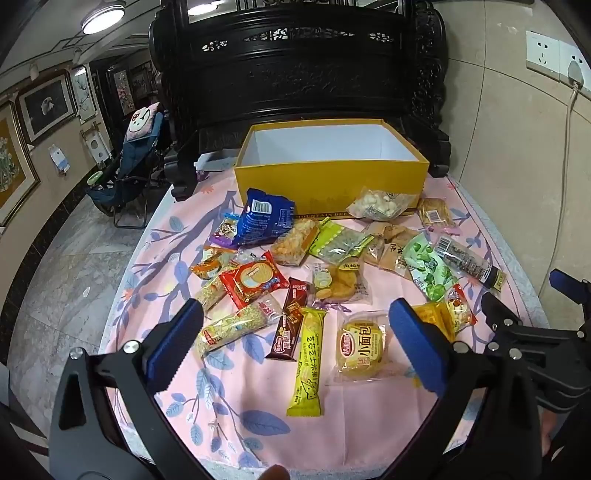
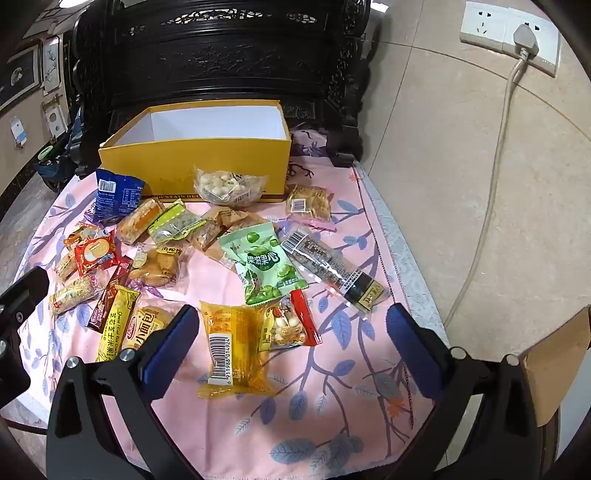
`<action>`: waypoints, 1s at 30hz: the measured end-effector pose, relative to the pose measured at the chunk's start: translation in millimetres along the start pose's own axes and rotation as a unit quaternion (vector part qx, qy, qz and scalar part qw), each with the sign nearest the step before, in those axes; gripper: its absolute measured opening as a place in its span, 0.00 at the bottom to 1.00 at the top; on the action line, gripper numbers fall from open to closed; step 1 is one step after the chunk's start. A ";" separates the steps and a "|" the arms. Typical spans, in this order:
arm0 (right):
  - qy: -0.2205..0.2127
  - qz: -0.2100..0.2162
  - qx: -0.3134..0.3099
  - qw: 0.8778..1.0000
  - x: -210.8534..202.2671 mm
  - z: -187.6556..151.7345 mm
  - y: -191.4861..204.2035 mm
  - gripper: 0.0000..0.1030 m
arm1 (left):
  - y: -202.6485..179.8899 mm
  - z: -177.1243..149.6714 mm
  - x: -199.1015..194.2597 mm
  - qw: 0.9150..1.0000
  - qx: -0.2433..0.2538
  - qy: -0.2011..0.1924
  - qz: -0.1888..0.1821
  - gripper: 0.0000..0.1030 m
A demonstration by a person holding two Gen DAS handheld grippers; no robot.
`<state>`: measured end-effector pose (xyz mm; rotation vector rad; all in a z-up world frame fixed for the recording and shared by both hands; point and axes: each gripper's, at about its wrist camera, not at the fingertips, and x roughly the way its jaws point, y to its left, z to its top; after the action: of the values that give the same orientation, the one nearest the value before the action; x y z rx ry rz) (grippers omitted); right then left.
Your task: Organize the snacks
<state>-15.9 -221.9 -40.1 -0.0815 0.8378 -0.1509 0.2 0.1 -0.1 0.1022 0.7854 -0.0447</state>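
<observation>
Both grippers hover above the near part of the table with their blue-padded fingers spread wide and nothing between them. Left gripper (image 1: pixel 295 336) hangs over a long yellow rice-cracker stick (image 1: pixel 307 362) and a small round bread pack (image 1: pixel 360 349), which lie side by side on the pink floral tablecloth (image 1: pixel 236 413). Right gripper (image 2: pixel 291 332) hangs over an orange-yellow packet (image 2: pixel 231 350) lying barcode up, with a small nut packet (image 2: pixel 286 326) touching its right edge.

Beyond these, the loose snacks spread across the cloth. A green fruit-candy bag (image 2: pixel 267 266) lies just past the nut packet, and a long clear-and-black bar (image 2: pixel 332 271) lies slanted to its right. Toward the left are a red biscuit packet (image 1: pixel 253 278), two grain bars, a brown chocolate wafer (image 1: pixel 290 321) and a clear pack of small cakes (image 1: pixel 338 282). Farther back, a blue bag (image 1: pixel 264 218) stands leaning near the box's left corner, and a clear bag of white candies (image 2: pixel 229 186) rests against the box front.

At the back of the table sits the open yellow box (image 1: pixel 328 175), white inside, with no snacks visible in it. Behind it stands dark carved wooden furniture (image 1: pixel 295 74), and a wall socket (image 2: pixel 509 35) with a plugged-in cord is on the tiled wall to the right.
</observation>
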 end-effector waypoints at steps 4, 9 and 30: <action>0.000 -0.001 -0.001 1.000 0.5 1.0 0.2 0.99 | 0.0 -0.2 -0.3 1.000 -0.001 0.001 0.000 0.98; -0.001 -0.001 -0.001 1.000 0.2 1.8 0.6 0.99 | -1.9 -1.9 -3.9 1.000 -0.002 -0.003 0.002 0.98; 0.005 0.002 -0.008 1.000 1.0 0.2 4.2 0.99 | -1.5 -7.6 2.8 1.000 -0.005 0.010 -0.007 0.98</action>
<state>-14.7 -217.9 -41.2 -0.0948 0.8494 -0.1401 -3.3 -0.5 -7.5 0.0868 0.8060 -0.0530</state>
